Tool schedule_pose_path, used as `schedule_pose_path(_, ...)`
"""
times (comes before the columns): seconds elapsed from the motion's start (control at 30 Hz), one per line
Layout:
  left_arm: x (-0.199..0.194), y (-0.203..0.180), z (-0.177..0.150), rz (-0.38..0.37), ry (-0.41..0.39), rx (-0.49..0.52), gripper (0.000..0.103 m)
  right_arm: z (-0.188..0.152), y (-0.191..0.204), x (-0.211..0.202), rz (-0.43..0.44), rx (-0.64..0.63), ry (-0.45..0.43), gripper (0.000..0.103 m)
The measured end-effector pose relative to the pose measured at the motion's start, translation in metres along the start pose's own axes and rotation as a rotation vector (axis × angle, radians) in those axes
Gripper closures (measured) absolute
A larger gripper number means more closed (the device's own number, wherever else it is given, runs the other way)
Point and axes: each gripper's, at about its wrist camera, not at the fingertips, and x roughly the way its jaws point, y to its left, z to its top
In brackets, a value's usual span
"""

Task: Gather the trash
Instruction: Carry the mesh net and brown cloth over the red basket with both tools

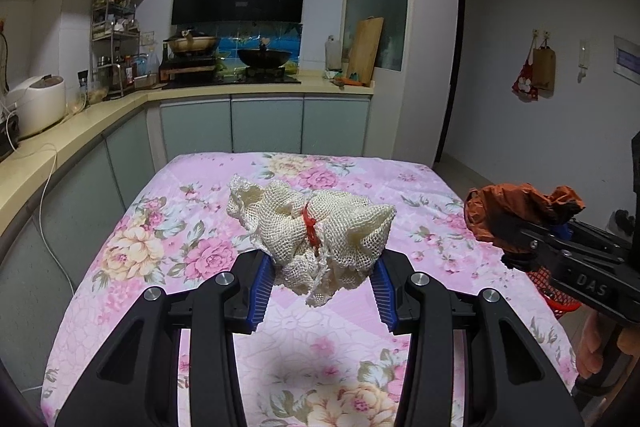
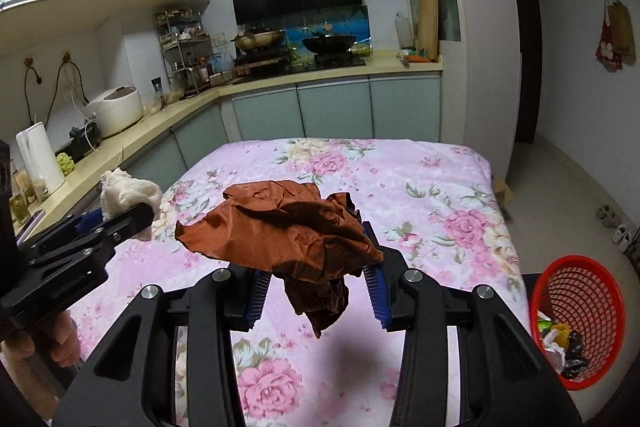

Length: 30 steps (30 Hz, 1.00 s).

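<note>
Your left gripper (image 1: 322,267) is clamped part-way closed on a cream mesh bag (image 1: 310,231), its 2 blue pads (image 1: 262,287) pressing in on the bundle from either side. The bag is bunched up, tied around the middle with a red band (image 1: 310,229), and it hangs clear above the floral tablecloth (image 1: 160,247), with a loose end drooping below the jaws. From your right wrist view the same bag shows as a pale lump (image 2: 128,193) at the tip of that gripper (image 2: 132,217), out toward the kitchen counter (image 2: 140,135).

Your right gripper (image 2: 316,281) is likewise part-way closed, gripping a crumpled rust-brown wrapper (image 2: 296,227). The wrapper spreads out wide above the jaws and a twisted tail hangs down between the blue pads (image 2: 376,291), off the cloth (image 2: 440,195). In the left wrist view you can see this gripper (image 1: 516,239) to the right of the bag, holding the wrapper (image 1: 516,205) over the right edge of the table, and your fingers (image 1: 592,347) wrap its handle low at the frame's edge.

Furthest right sits the red mesh basket (image 2: 576,291), beside the table's right edge and lower than your right gripper. It already holds several scraps of trash (image 2: 564,347). Only a sliver of the basket (image 1: 558,301) shows under the right gripper in the left wrist view.
</note>
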Motion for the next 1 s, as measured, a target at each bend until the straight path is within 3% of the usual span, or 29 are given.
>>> schedule_pose_path(0.5, -0.008, -0.046, 0.01, -0.053, -0.024, 0.066, 0.062, 0.002, -0.036, -0.046, -0.037, 0.07, -0.066, 0.062)
schedule_pose_path(1.0, 0.013, -0.117, 0.016, -0.184, 0.004, 0.149, 0.062, 0.002, -0.088, -0.073, -0.136, 0.167, -0.118, 0.062)
